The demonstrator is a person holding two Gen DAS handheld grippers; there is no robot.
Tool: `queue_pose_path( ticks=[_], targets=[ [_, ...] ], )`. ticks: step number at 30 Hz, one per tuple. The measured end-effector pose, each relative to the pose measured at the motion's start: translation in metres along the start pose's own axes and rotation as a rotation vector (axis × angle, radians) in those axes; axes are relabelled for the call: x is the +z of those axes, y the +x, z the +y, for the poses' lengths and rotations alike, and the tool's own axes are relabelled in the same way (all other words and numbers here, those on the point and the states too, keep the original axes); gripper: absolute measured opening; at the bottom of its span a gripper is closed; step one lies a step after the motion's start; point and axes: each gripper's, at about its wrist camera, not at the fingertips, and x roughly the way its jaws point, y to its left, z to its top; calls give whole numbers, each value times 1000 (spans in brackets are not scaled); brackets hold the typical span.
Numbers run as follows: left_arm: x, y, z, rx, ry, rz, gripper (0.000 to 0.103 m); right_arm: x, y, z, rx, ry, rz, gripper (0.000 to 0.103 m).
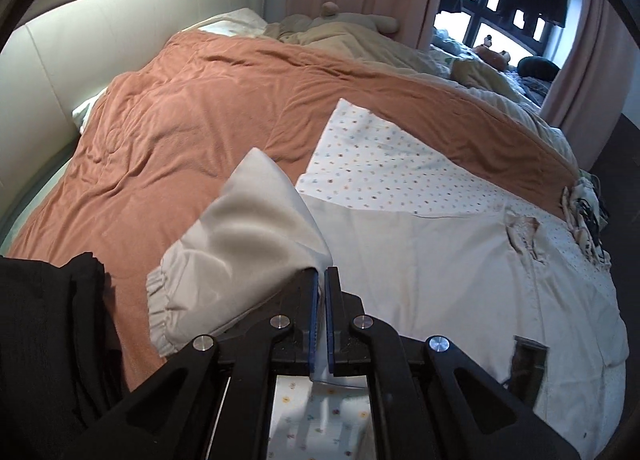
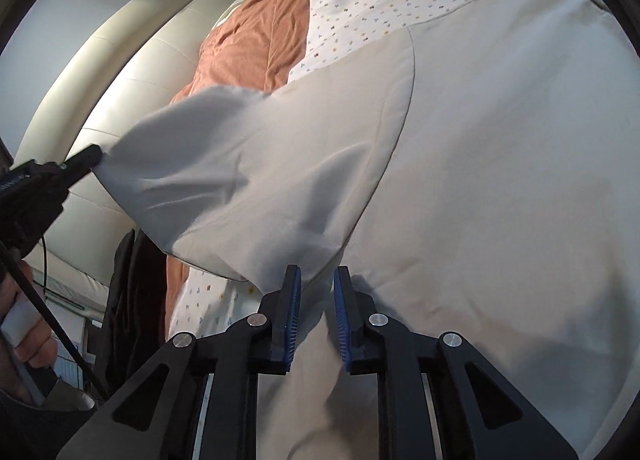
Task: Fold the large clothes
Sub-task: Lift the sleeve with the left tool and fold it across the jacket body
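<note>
2 hand-held grippers, 1 large garment, 1 bed.

Item 1: cream jacket [image 1: 440, 260], spread flat over a dotted lining or sheet [image 1: 384, 164] on the rust-coloured quilt [image 1: 192, 108]. A pocket opening shows on its body in the left wrist view. Laid flat, presumably so the sleeves can be turned in over the body.

Item 2: sleeve [image 1: 240, 236], elastic cuff [image 1: 158, 312] hanging loose to the left. Lifted clear of the quilt; in the right wrist view it runs as a raised span from the jacket's shoulder out to the far gripper.

Item 3: left gripper [image 1: 321, 280]. Blue pads nearly together, clenched on the sleeve fabric near the cuff end. Held high, likely to carry the sleeve across onto the body.

Item 4: right gripper [image 2: 317, 280]. Jaws apart, released, nothing between the pads; poised just over the cloth near the base of the sleeve, perhaps to pin the fold line. Whether the tips touch the fabric cannot be told.

Item 5: dark garment [image 1: 52, 332], heaped at the near left bed edge, apart from the jacket.

Status, judged: sleeve fold in hand, body folds not yet made.
</note>
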Motion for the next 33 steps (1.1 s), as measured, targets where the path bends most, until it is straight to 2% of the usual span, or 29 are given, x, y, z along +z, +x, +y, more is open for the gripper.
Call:
queue_pose_path(
  ticks=[6, 10, 14, 17, 19, 21, 23, 26, 29, 30, 32, 33],
  targets=[
    [-10, -23, -40, -132, 52, 6, 5, 7, 18, -1, 26, -5, 33, 9],
    [-23, -24, -55, -177, 62, 27, 5, 12, 12, -13, 35, 43, 66, 9],
    [-36, -19, -57, -229, 9, 70, 5, 11, -18, -27, 9, 72, 31, 10],
    [-48, -18, -60, -310, -72, 97, 5, 8, -43, -38, -25, 98, -6, 11],
    [-55, -19, -67, -333, -94, 105, 5, 6, -62, -44, -69, 98, -33, 22],
    [-62, -19, -76, -353, -99, 120, 5, 1, -84, -49, -89, 97, -83, 53],
    [-67, -19, -86, -358, -98, 145, 5, -10, -104, -56, -100, 141, -139, 69],
    [-76, -18, -97, -336, -82, 175, 6, -27, -125, -67, -108, 182, -173, 70],
    [-83, -19, -99, -362, -93, 199, 6, -41, -148, -79, -130, 221, -204, 70],
    [-85, -20, -98, -364, -92, 203, 8, -43, -155, -83, -130, 236, -216, 70],
    [-89, -24, -96, -351, -86, 210, 30, -47, -166, -84, -136, 259, -236, 70],
    [-89, -25, -94, -353, -87, 213, 72, -48, -170, -88, -145, 264, -247, 70]
  ],
)
